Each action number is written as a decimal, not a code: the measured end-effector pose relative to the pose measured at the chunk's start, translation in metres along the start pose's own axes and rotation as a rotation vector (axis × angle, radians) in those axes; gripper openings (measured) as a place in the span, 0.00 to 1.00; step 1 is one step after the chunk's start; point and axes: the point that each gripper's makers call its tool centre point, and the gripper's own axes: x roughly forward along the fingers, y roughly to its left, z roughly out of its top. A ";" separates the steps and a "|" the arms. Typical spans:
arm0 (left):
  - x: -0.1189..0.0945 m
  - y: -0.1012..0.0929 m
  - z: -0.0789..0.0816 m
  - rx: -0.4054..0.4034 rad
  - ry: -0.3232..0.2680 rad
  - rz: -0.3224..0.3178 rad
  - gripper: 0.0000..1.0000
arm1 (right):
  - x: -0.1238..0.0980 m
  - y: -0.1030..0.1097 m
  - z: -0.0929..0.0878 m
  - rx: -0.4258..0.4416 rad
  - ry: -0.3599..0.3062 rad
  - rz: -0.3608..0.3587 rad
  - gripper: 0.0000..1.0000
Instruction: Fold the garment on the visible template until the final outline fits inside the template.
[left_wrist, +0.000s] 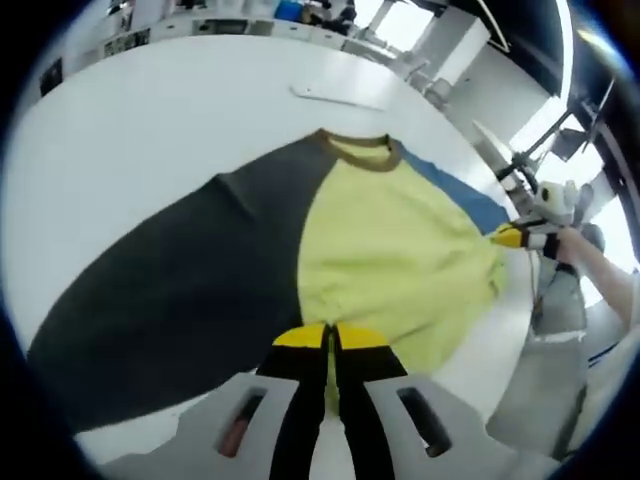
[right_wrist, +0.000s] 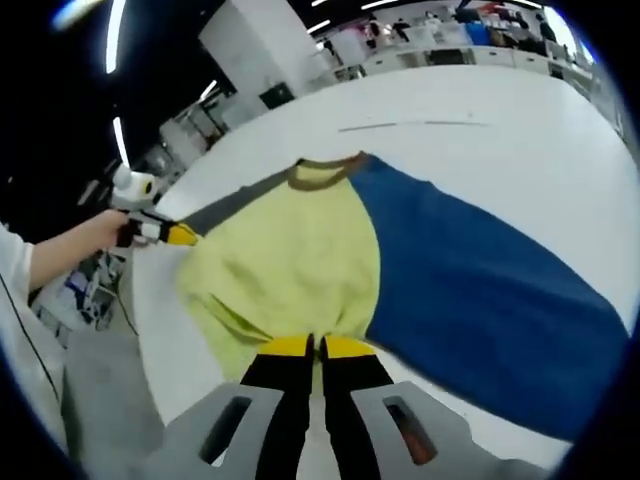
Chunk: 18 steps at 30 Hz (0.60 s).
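The raglan shirt (left_wrist: 380, 250), yellow body with one dark grey and one blue sleeve, lies spread on the white table (left_wrist: 150, 120). The left gripper (left_wrist: 328, 338) and the right gripper (right_wrist: 316, 347) each pinch its yellow hem, jaws clenched on cloth.

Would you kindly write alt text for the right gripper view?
The right gripper, jaws shut, pinches the hem of a yellow shirt with one blue sleeve, spread on a white table. The left gripper grips its far edge.

The garment (left_wrist: 380, 250) has a yellow body, brown collar, one charcoal sleeve, one blue.
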 end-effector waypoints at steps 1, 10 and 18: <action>0.001 0.001 0.000 -0.005 0.002 0.000 0.00 | 0.001 -0.002 0.000 0.001 0.001 -0.006 0.03; 0.007 0.004 -0.003 -0.032 0.011 -0.003 0.00 | 0.011 -0.010 -0.001 -0.058 0.009 -0.048 0.03; 0.010 0.005 -0.004 -0.052 0.008 -0.005 0.00 | 0.014 -0.014 -0.002 -0.126 0.018 -0.053 0.03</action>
